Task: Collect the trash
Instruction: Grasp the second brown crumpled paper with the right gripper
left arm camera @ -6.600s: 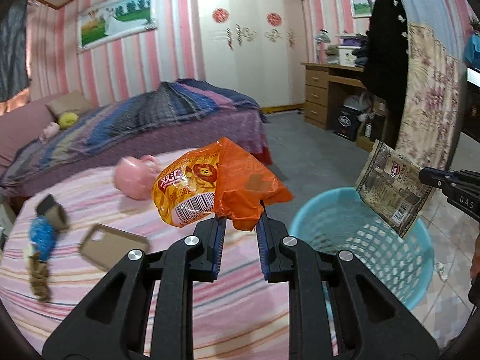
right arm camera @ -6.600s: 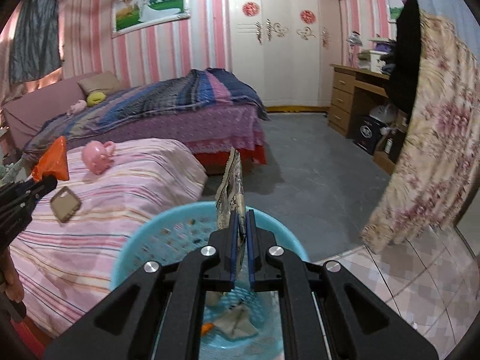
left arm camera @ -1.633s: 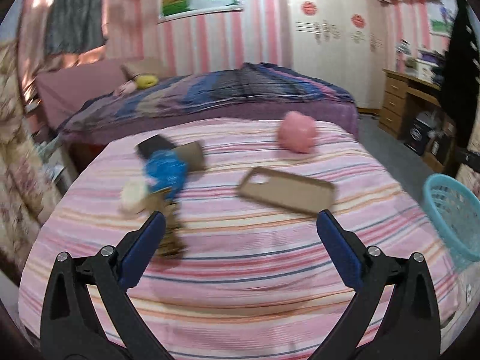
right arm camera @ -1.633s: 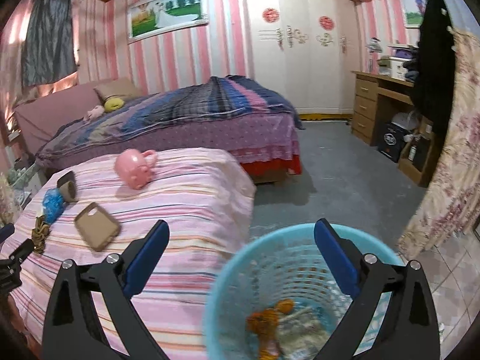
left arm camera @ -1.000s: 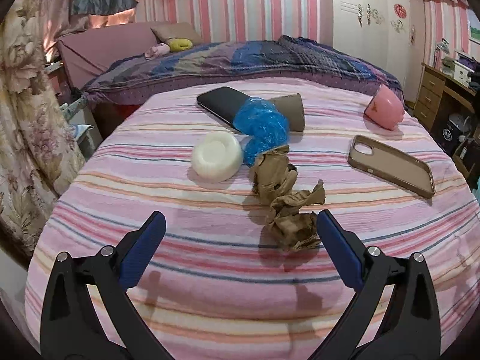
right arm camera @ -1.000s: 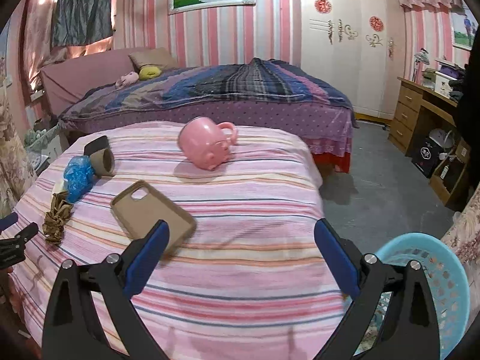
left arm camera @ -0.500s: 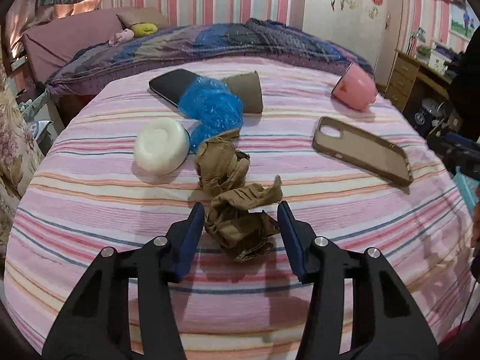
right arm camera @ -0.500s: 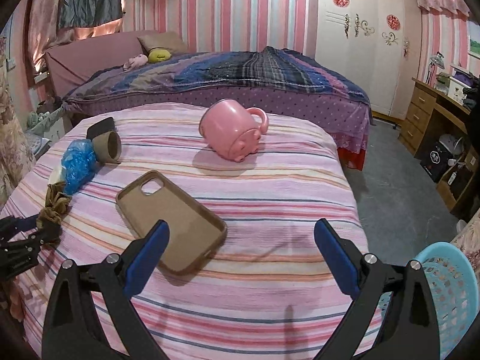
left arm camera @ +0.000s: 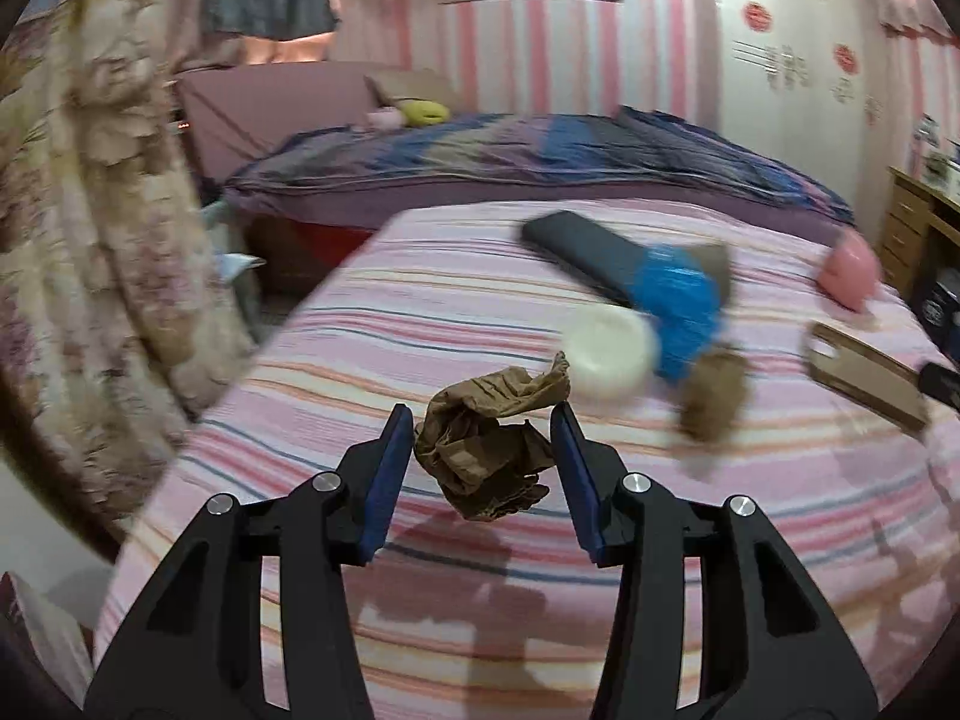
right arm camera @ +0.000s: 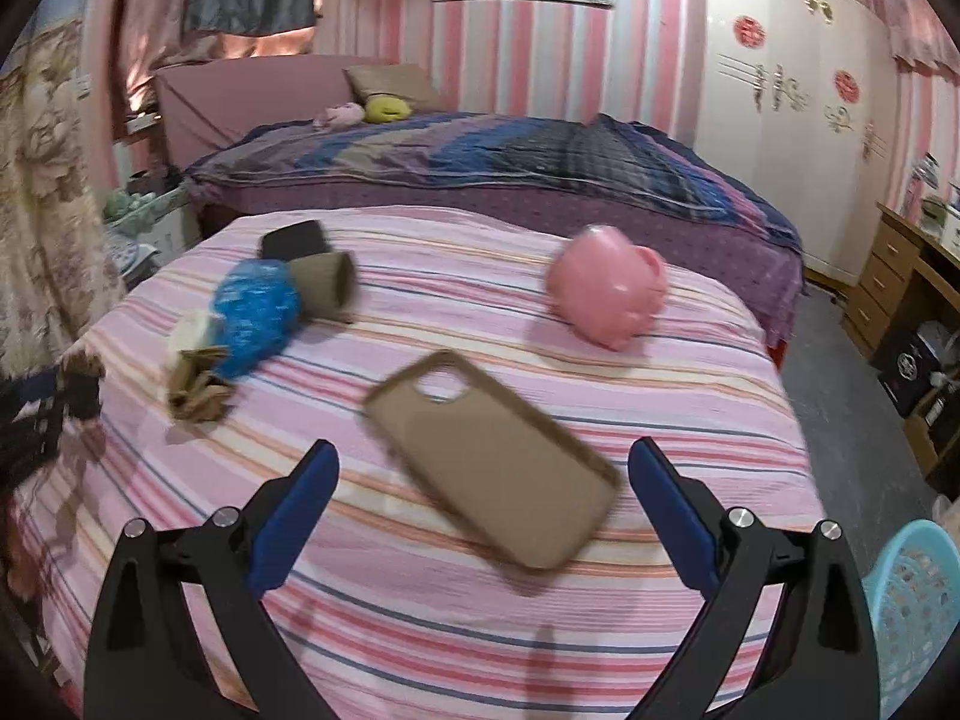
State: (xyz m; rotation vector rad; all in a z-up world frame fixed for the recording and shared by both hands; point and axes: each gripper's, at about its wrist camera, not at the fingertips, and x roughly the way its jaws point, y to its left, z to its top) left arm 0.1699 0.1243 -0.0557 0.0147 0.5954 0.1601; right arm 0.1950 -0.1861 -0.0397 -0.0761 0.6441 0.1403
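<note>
between the left hand-held gripper (left arm camera: pixel 483 456) pads, gripped crumpled brown paper (left arm camera: pixel 486 456); blurred beyond; right hand-held gripper (right arm camera: pixel 483 498) spread.

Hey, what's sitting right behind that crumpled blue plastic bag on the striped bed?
Behind the crumpled blue plastic bag lie a brown cardboard tube on its side and a flat black phone-like slab. The bag covers the tube's near end, and the tube hides part of the slab.

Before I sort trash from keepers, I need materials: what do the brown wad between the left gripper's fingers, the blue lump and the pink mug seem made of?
The crumpled brown wad looks like matte kraft paper: sharp creases, torn edge. The blue crinkled lump seems thin plastic film, faintly glossy, though blurred. The pink mug lying on its side looks smooth and evenly coloured; plastic or glazed ceramic, I cannot tell.
</note>
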